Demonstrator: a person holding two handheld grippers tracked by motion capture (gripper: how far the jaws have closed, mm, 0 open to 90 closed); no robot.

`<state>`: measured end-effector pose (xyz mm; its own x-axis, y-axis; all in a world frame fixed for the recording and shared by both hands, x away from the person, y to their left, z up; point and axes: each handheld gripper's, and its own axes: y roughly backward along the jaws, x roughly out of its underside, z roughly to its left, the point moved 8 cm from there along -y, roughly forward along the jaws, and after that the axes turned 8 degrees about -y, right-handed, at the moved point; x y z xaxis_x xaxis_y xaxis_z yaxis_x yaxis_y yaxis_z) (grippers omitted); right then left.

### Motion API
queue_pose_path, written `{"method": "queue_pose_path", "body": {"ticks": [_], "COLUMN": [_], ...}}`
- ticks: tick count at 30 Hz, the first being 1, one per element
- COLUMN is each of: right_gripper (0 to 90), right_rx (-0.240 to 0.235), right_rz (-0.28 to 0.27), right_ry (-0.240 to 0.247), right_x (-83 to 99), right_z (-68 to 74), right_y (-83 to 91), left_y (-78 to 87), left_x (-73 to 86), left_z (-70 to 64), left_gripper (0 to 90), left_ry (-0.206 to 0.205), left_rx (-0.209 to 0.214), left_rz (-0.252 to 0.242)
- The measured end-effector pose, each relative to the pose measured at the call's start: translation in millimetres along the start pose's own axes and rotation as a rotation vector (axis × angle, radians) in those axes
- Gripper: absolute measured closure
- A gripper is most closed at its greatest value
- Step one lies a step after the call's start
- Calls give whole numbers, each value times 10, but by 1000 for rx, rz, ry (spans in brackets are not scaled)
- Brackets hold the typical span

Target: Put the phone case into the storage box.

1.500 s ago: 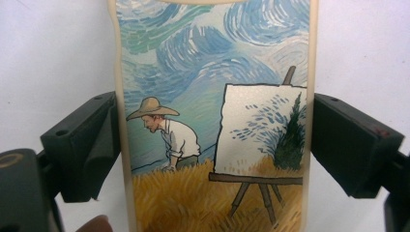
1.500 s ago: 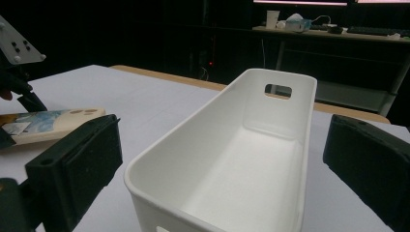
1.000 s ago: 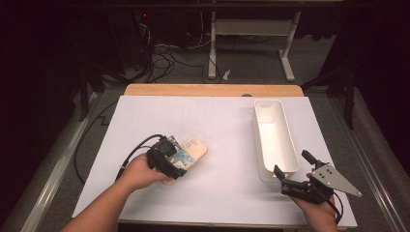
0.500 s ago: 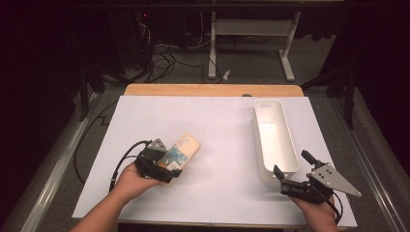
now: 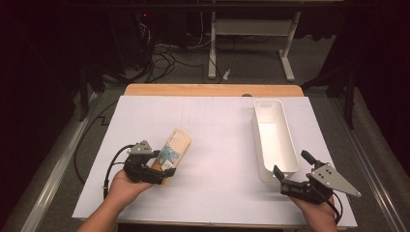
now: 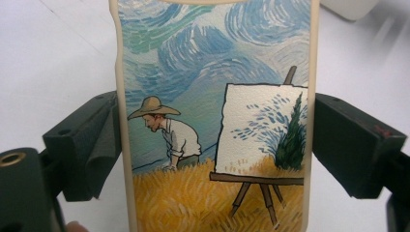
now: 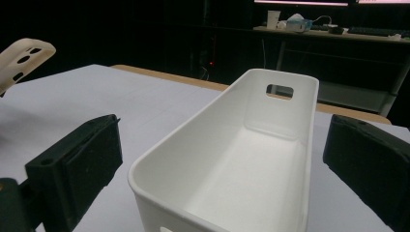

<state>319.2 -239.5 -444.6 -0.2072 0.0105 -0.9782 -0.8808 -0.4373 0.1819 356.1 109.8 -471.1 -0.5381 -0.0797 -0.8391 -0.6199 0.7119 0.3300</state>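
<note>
Black fingers [image 6: 87, 150] of the left gripper [image 5: 153, 170] clamp the long edges of a cream-rimmed phone case printed with a painter at an easel in a wheat field [image 6: 215, 121], held low over the white tabletop [image 5: 217, 145], well left of the long white plastic bin [image 5: 274, 140]. Thin, light and probably flexible, the case looks best gripped across its stiffer rims, as here. The left gripper view reveals the artwork; the right gripper view shows the case's [image 7: 21, 60] camera cutouts and its lifted tilt. The right gripper [image 5: 291, 185] waits with fingers spread at the bin's near end.
</note>
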Motion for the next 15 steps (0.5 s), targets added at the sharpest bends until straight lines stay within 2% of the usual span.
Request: {"method": "queue_pose_path", "body": {"ticks": [2,4,12,15], "right_gripper": [11,11,10,10], "right_rx": [1,0,-2,-1], "right_rz": [0,-1,0,1], "right_ry": [-1,-1,5,7], "right_x": [0,-4,-5,-4], "right_z": [-4,0,25,29], "right_y": [2,5,-3,-6], "left_y": [11,29,122,171], "left_x": [6,1,-25,-34], "left_z": [13,20,65,72], "left_gripper": [117,117,117,117], "left_ry": [-26,-27,1,27], "left_rx": [-8,-2,21,37], "left_rz": [-16,-22,-65,-91]}}
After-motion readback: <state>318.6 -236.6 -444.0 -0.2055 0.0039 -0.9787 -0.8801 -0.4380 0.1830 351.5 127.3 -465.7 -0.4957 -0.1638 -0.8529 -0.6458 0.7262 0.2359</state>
